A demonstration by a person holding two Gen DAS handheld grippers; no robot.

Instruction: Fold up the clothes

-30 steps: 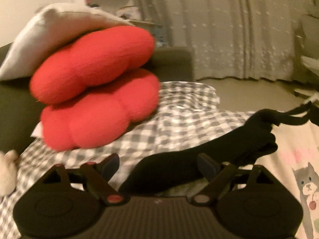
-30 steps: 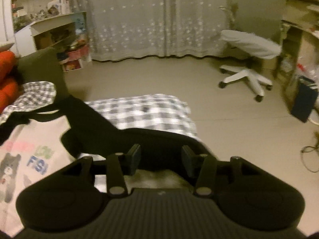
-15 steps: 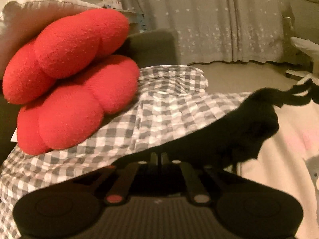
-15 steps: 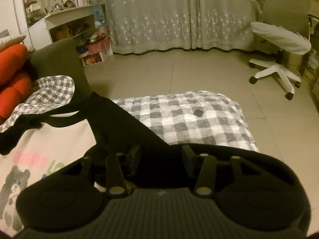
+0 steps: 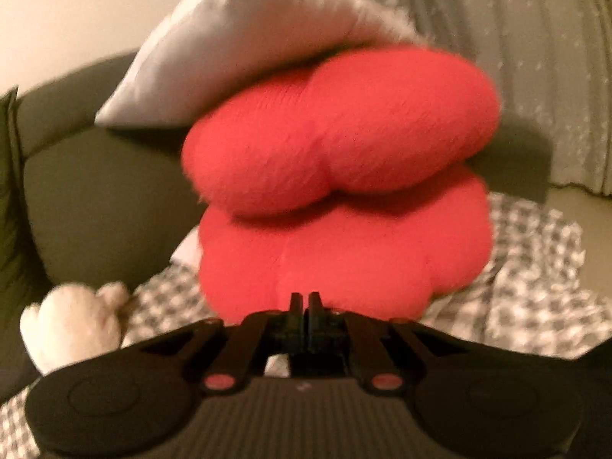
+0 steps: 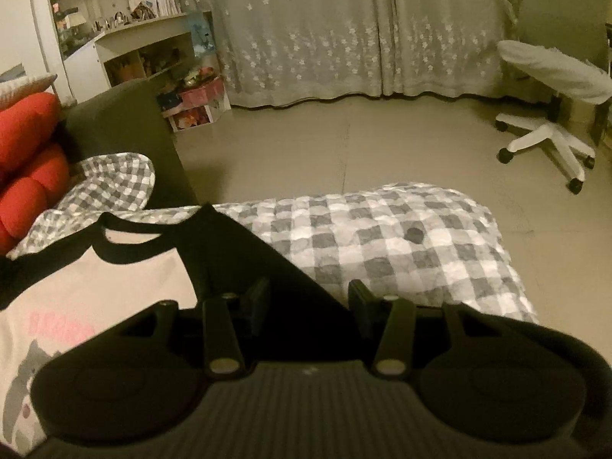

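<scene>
My left gripper points slightly downward at the red cushion, its two fingers pressed flat together; the frame is blurred, and I cannot make out any cloth pinched between the tips. Behind the red cushion leans a white pillow against the dark sofa, and a cream plush toy sits low to the cushion's left on the checked blanket.

My right gripper tilts down over the T-shirt, its fingers standing partly apart with the shirt's black sleeve lying in the gap (whether the pads press on it, I cannot tell). The T-shirt lies spread on the checked blanket to the right of the red cushion: a cream body with black neckband and sleeve, pink lettering and a grey cartoon animal on the chest. Beyond the blanket's far edge are bare floor, a star-patterned curtain, a white shelf unit and a swivel chair.
</scene>
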